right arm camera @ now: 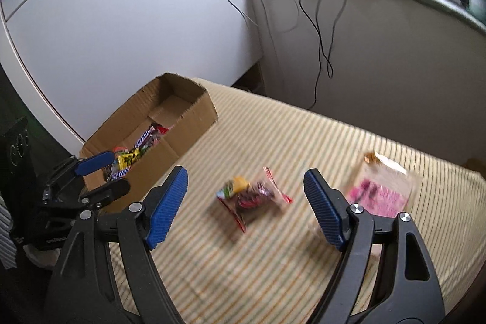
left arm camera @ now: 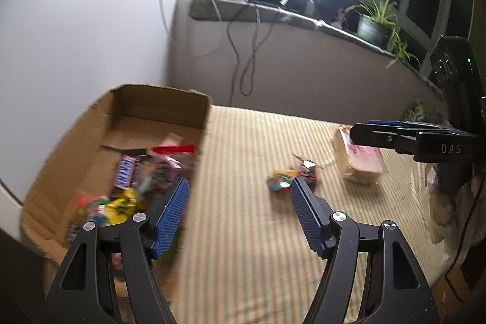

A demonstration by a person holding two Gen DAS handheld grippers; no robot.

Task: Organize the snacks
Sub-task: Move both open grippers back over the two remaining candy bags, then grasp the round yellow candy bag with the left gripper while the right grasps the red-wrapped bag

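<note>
Right then, your left gripper was spread apart with nothing between its blue pads. It hung over the striped yellow-and-white cloth, just beside the open brown cardboard box. Your right gripper was spread apart too, and it held nothing.

Inside the box you had a pile of snacks. You could see a long bar in a brown and blue wrapper, a yellow packet and a bag with a red top. They lay close together at the near end of the box.

Three snacks were out on the cloth, well apart from the box. A small yellow, green and red packet lay touching a little clear bag with red edges and dark sweets. Both sat between the fingers of your right gripper in its own view, but lower down on the cloth and not touched. A bigger clear bag with a pink label lay just to the right of them, partly behind the right finger. The pictures were blurry, so you could not read the labels.
</note>
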